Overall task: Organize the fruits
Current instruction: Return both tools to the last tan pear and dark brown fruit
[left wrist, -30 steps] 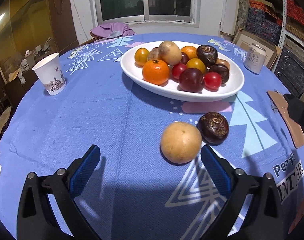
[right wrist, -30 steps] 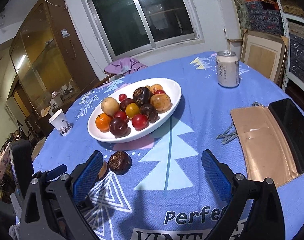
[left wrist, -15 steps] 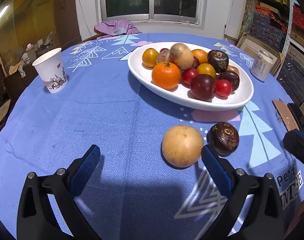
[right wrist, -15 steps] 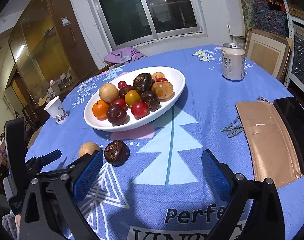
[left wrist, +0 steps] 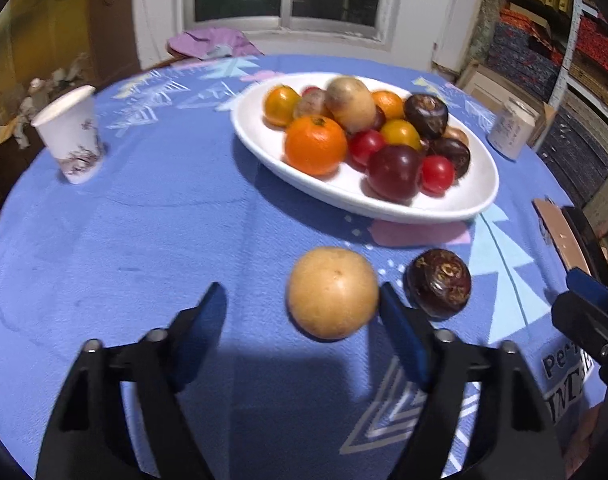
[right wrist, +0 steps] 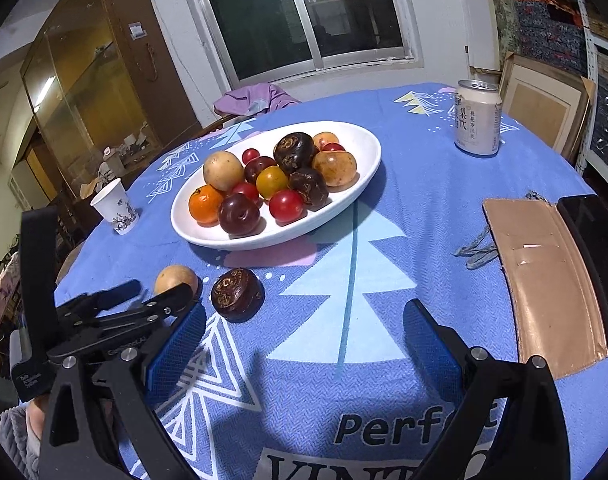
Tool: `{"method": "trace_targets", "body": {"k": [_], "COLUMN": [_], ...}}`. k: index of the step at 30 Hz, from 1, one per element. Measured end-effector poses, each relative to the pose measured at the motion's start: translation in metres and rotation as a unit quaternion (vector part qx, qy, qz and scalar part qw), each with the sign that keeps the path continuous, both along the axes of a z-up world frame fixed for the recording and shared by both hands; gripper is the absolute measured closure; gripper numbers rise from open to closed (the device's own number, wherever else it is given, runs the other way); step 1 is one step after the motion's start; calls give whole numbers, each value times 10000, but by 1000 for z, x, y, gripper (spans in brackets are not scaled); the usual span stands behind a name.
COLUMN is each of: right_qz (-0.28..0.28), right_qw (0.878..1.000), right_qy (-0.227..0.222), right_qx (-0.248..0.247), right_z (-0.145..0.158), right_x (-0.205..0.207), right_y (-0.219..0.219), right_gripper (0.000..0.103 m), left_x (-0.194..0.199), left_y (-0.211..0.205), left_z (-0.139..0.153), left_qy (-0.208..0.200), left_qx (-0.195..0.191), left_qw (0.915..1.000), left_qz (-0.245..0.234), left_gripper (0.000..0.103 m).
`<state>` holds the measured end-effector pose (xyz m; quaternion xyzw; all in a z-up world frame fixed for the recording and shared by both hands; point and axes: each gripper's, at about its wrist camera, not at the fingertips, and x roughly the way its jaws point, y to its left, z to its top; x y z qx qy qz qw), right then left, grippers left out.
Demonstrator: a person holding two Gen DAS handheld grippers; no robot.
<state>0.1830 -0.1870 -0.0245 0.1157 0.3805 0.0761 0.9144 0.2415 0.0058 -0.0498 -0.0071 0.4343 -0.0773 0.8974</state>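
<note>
1. The left gripper [left wrist: 304,320] is closing around the pear [left wrist: 333,292], pads not yet pressing it.
2. The pear lies on the cloth [left wrist: 144,220], in front of the bowl [left wrist: 456,204].
3. The right gripper [right wrist: 304,344] hangs open, empty, right of the pear.

I see a periwinkle-blue tablecloth [right wrist: 404,208] patterned with pale blue, white-outlined and pink trees, plus black lettering near my edge. The oval dish [right wrist: 368,152] is plain white, filled with orange, yellow, red, tan and dark purple-brown fruit. Loose on the cloth sit a tan-gold round fruit [left wrist: 332,292] and a dark maroon one [left wrist: 439,283] with tan mottling. The paper cup [left wrist: 70,136] is white with a faint printed motif (blurred). Both grippers' pads are blue on black frames.
</note>
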Motion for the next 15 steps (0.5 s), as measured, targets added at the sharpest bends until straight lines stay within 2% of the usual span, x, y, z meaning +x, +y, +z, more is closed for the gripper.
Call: {"method": "trace_targets", "body": {"k": [4,9,15], "right_qz": [40,208,546], "right_qw": [10000,9994,9936], "right_qy": [86,185,223], "right_qx": [25,-196,-963], "right_z": [-3,-9,-15], "right_x": [2,4,18], "right_y": [1,13,45], "right_gripper": [3,3,3], "left_x": [0,-5,-3], "left_y": [-1,-1,6], "left_z": [1,1,0], "left_qy": [-35,-70,-11], "left_qx": [19,108,107], "left_qw": [10000,9998,9994], "left_qz": [17,117,325], "left_gripper": [33,30,26]}}
